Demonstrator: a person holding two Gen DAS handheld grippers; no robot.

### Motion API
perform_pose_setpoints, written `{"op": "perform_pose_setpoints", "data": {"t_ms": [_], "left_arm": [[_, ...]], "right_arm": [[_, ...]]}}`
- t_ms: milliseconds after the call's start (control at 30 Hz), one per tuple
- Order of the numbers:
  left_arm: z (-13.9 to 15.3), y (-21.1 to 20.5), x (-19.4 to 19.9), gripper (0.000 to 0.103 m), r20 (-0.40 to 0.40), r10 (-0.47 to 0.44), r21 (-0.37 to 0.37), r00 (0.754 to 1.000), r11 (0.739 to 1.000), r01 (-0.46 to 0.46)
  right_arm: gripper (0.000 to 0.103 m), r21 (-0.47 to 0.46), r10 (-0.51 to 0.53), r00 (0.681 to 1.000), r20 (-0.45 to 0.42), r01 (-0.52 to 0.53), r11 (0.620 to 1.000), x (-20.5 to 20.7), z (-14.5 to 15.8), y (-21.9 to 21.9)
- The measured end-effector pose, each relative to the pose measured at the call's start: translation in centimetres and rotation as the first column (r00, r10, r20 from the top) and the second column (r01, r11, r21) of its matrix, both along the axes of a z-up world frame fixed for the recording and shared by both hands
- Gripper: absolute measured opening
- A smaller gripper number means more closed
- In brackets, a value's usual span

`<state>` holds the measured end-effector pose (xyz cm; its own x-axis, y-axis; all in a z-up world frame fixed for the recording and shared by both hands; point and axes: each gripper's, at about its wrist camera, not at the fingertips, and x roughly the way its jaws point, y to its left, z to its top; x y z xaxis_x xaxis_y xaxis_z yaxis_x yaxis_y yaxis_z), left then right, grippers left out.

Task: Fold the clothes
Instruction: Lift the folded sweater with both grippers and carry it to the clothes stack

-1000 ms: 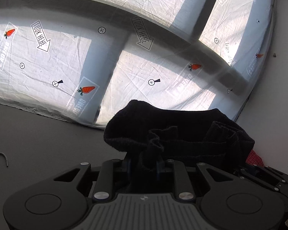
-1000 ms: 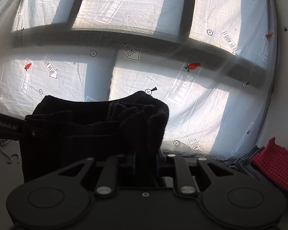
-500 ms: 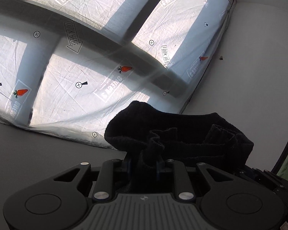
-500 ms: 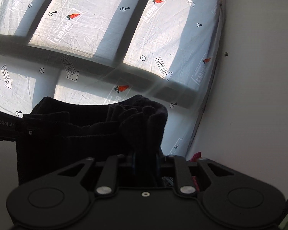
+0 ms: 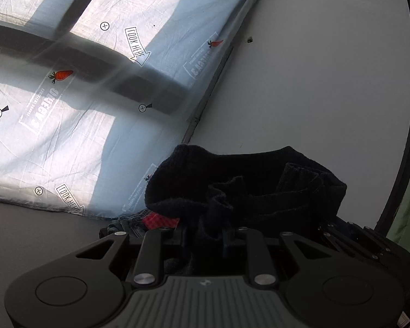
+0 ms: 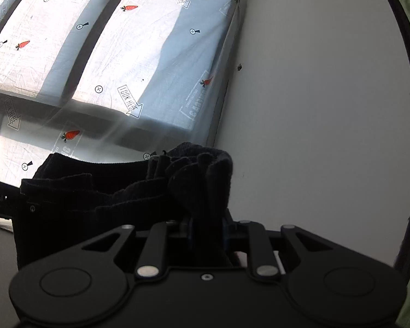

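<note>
Sunlit window covering (image 5: 76, 87), a white sheet printed with carrots and arrows, fills the upper left of both views, with a plain white wall (image 5: 314, 82) to its right and a grey bench (image 5: 27, 235) low in the left wrist view. Both tools carry one black garment (image 5: 246, 186) between them, clear of the bench: the left gripper (image 5: 214, 235) has its jaws pinching a bunched fold of the black cloth, and the right gripper (image 6: 207, 229) has its jaws pressed on another bunched edge of the same garment (image 6: 109, 191), which hangs in a slack span between the two. The step in hand looks like the carry: the garment seems already folded or gathered and is being taken toward a place to set it down, likely near the small heap just past the left tool, where a red checked cloth (image 5: 160, 221) lies on some denim (image 5: 123, 224) at the foot of the window sheet. The next move calls for lowering both hands together so the cloth lands flat, keeping the two pinched edges level and apart enough that it does not sag or unfold, then letting go only once it rests.
</note>
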<state>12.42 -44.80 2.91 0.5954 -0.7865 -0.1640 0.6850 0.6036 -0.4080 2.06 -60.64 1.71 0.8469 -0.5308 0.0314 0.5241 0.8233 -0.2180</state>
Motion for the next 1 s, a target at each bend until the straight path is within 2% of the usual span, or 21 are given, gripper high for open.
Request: {"op": "perform_pose_setpoints", "data": {"t_ms": [100, 333, 467, 633, 767, 900, 1000], "left_arm": [[0.2, -5.0, 0.4, 0.023, -0.012, -0.021, 0.023, 1.000, 0.999, 0.022], [0.3, -12.7, 2.4, 0.023, 0.017, -0.046, 0.046, 0.999, 0.998, 0.045], [-0.2, -16.4, 5.7, 0.023, 0.009, -0.054, 0.070, 0.998, 0.996, 0.053], [-1.0, -19.7, 11.5, 0.023, 0.031, -0.040, 0.114, 0.999, 0.993, 0.037], [-1.8, -20.8, 16.0, 0.023, -0.028, 0.010, 0.133, 1.000, 0.991, -0.006], [-3.8, -21.2, 20.2, 0.023, -0.113, 0.083, 0.130, 0.990, 0.989, -0.068], [-5.2, -21.8, 22.9, 0.023, -0.143, 0.112, 0.146, 0.983, 0.985, -0.091]], "right_arm": [[0.020, 0.015, 0.006, 1.000, 0.003, -0.006, 1.000, 0.8, 0.6, -5.0], [0.020, -0.020, 0.007, 1.000, 0.012, -0.007, 1.000, 4.6, 0.7, -13.0], [0.020, 0.000, 0.006, 1.000, 0.019, -0.006, 1.000, 8.0, -0.3, -16.4], [0.021, -0.015, 0.031, 0.999, 0.024, -0.030, 0.999, 13.4, -2.2, -20.0], [0.020, -0.033, 0.078, 0.997, -0.029, -0.079, 0.996, 19.0, -4.2, -21.4], [0.021, -0.036, 0.134, 0.987, -0.083, -0.138, 0.990, 23.4, -6.4, -22.9], [0.022, -0.094, 0.142, 0.980, -0.140, -0.156, 0.983, 26.5, -8.4, -23.6]]}}
